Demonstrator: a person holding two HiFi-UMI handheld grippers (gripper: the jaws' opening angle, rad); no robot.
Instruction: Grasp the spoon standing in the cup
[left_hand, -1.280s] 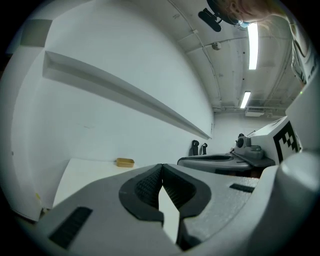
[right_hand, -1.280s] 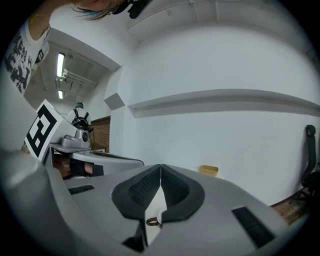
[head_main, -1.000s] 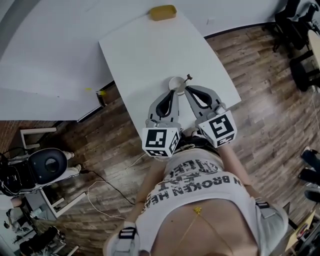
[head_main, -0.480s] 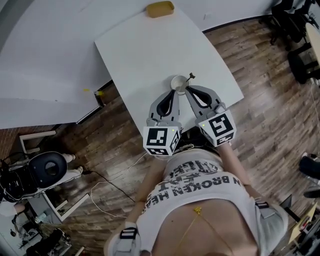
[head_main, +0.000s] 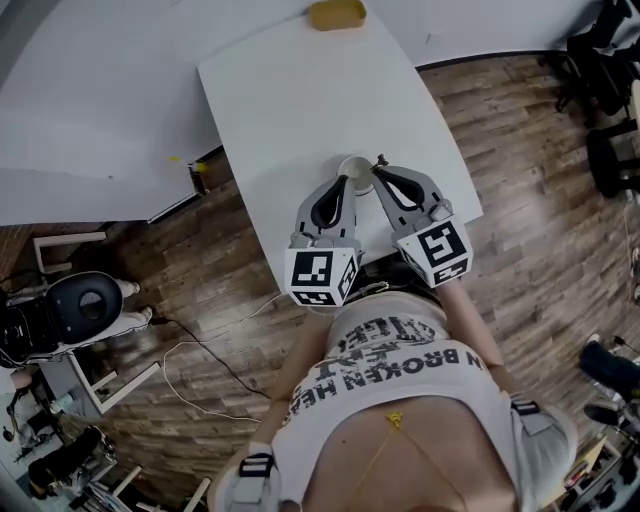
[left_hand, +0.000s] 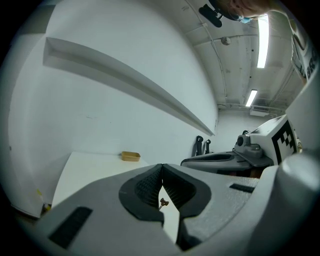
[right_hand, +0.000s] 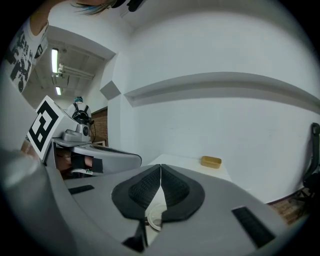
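Note:
A small white cup (head_main: 352, 166) stands near the front edge of the white table (head_main: 300, 90). A thin spoon (head_main: 380, 160) with a dark knob on top stands at the cup's right rim. My left gripper (head_main: 345, 181) is shut and empty, its tips just short of the cup's near side. My right gripper (head_main: 377, 173) is also shut and empty, its tips just below the spoon. Through the left gripper's (left_hand: 161, 166) jaws the spoon's knob (left_hand: 163, 202) shows. The cup's rim (right_hand: 154, 218) appears under the right gripper (right_hand: 160, 168).
A yellow oval dish (head_main: 337, 14) lies at the table's far edge, also in the gripper views as the dish (left_hand: 130, 156) and the dish (right_hand: 211, 161). A larger white table (head_main: 90, 110) stands to the left. Wooden floor, chairs and cables surround the tables.
Both grippers stay shut beside the cup, and the right one's tips have crept slightly closer to the spoon. The head view has shifted a little.

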